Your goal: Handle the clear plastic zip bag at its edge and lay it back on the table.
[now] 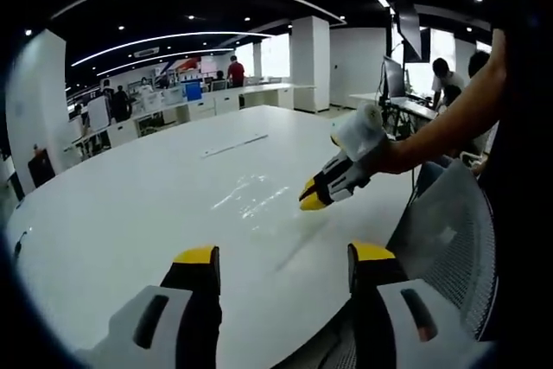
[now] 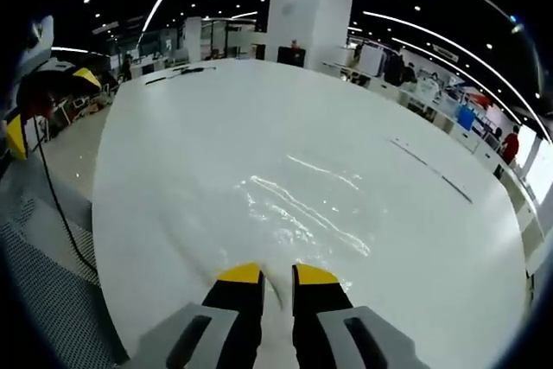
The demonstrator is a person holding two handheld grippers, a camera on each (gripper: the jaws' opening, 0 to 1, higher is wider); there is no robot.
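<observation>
The clear plastic zip bag (image 2: 298, 209) lies flat on the white surface (image 2: 216, 118), its creases glinting under the ceiling lights. In the right gripper view, the right hand-held gripper (image 2: 276, 276) sits at the bag's near edge with its yellow-tipped jaws drawn close, a narrow gap between them (whether they pinch the film I cannot tell). In the left gripper view, the left hand-held gripper (image 1: 283, 258) hangs over the surface's near edge, jaws wide apart and holding nothing. No writing or label is readable on the bag.
</observation>
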